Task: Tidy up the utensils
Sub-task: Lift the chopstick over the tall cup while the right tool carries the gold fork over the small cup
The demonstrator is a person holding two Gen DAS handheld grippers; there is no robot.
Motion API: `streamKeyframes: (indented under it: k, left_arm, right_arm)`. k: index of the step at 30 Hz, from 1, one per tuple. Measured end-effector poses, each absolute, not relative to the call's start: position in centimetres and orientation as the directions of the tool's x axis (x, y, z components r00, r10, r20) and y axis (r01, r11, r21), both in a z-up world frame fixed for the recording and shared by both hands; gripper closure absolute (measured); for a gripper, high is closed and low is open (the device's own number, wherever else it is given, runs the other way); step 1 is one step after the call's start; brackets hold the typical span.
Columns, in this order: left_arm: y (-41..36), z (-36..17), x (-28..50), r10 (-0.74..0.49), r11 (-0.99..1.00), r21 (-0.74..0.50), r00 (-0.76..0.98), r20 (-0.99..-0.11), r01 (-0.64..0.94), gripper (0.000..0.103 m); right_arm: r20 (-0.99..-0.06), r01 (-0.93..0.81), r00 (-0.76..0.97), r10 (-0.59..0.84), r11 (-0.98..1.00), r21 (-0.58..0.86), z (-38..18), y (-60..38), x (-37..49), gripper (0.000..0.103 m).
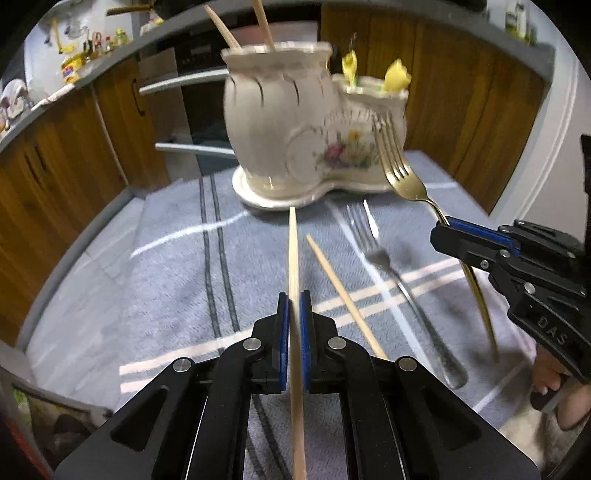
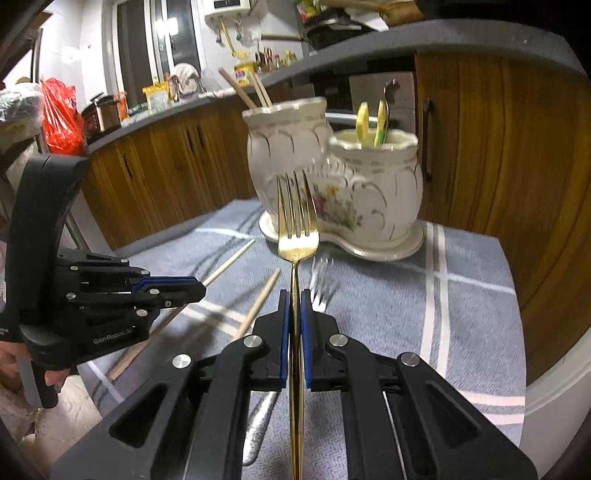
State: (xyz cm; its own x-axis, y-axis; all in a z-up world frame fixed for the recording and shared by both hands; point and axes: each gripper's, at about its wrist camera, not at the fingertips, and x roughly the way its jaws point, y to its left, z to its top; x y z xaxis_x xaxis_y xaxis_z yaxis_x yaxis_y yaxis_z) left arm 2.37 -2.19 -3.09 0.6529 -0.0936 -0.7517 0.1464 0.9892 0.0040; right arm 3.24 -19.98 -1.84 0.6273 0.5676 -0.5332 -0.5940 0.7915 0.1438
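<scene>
While both claws angled downward over the cloth-covered counter [image 1: 110, 295], each was clamped on one utensil. The left claw [image 1: 294, 299] pinched a wooden chopstick [image 1: 293, 251] along its length, tip aimed toward the ceramic utensil holder [image 1: 280, 136]. The right claw [image 2: 294, 299] was closed on the handle of a gold fork [image 2: 297, 229], tines up and raised in front of the holder; seen from the left wrist, that handle curved down below the claw. A hand [image 2: 51, 376] showed only partly beneath the left claw's grip, and fingers at the picture's edge under the right.

The holder had two joined pots on one base: the taller held two chopsticks [image 1: 236, 29], whose tops were cut off in the left wrist view; the shorter held two yellow-handled items [image 2: 371, 123] and one dark metal handle, too blurred to name. Lying on the cloth were one loose chopstick [image 1: 343, 295] and one silver fork [image 1: 376, 254], its tines smeared by motion and its handle partly hidden behind the right claw in that claw's own view. In all I counted four chopsticks and two forks.
</scene>
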Motion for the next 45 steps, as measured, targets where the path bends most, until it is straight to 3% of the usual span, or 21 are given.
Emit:
streamKeyframes:
  k: [17,25,34,45]
  left_arm:
    - [0.5,4.0,-0.7,-0.318,0.948,-0.152,0.840,-0.439,0.279,0.097]
    - [2.5,6.8,1.5,-0.299,0.950,-0.177,0.908,-0.294,0.256,0.097]
    - [3.0,10.4,6.6,-0.233,0.967,-0.151,0.954,-0.187,0.206,0.097]
    - [2.8,13.3,12.0,-0.163,0.975,-0.154,0.987,-0.013,0.159,0.097]
  right_arm:
    - [-0.272,-0.597,0.735,0.622,0.783,0.177,2.1,-22.0,1.8,0.097]
    - [-0.148,-0.546,0.817,0.558,0.830,0.114,6.0,-22.2,2.1,0.097]
    - [-0.067,-0.495,0.859,0.508,0.857,0.144,10.5,-22.7,6.5,0.097]
    - [0.053,-0.453,0.889,0.455,0.857,0.246,12.0,-24.1,11.5,0.097]
